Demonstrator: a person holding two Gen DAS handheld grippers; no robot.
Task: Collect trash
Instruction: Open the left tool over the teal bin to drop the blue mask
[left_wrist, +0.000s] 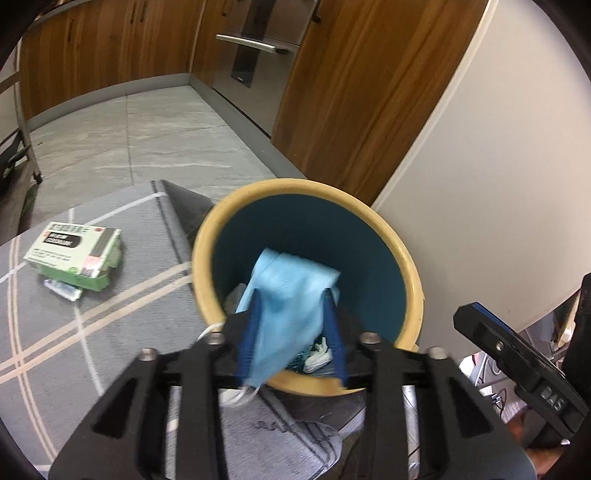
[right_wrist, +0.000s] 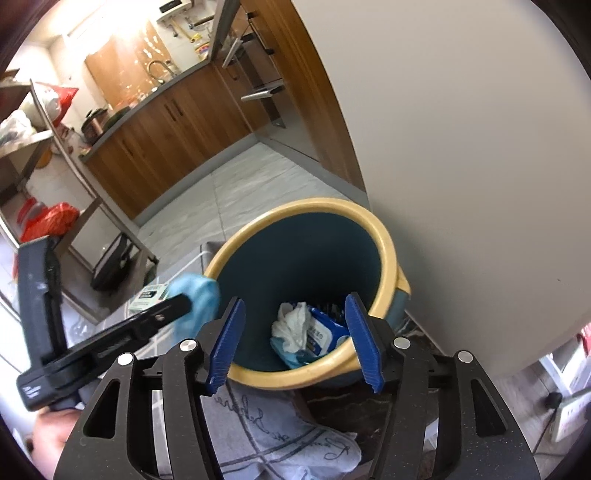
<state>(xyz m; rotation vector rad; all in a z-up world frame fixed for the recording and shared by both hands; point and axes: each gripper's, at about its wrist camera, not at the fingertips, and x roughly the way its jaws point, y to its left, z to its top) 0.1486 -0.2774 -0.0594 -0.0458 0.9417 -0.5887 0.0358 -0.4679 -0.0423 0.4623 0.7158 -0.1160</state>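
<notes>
Between my left tool's (left_wrist: 291, 332) blue pads hangs a light-blue fabric face mask (left_wrist: 288, 306) (loosely draped), poised over the yellow-rimmed teal plastic bin (left_wrist: 402, 254); my right tool (right_wrist: 295, 339) gapes empty.

Face mask (left_wrist: 291, 295): soft non-woven cloth, pale blue, matt, over the bin.
Bin (left_wrist: 406, 258): smooth plastic, teal inner wall, cream rim with slight sheen.
Tissue (right_wrist: 293, 325): crumpled white paper, inside the bin.
Wipes packet (right_wrist: 325, 334): glossy blue plastic film, inside the bin.
Left tongs (left_wrist: 293, 332): matt black plastic, ribbed blue pads, metal bolts.
Right tongs (right_wrist: 295, 339): same finish.
Rug (left_wrist: 110, 314): grey woven cloth, under the bin.
Carton (left_wrist: 75, 254): printed green card, left of the bin.
Cabinets (left_wrist: 110, 48): varnished wood, behind the bin.
</notes>
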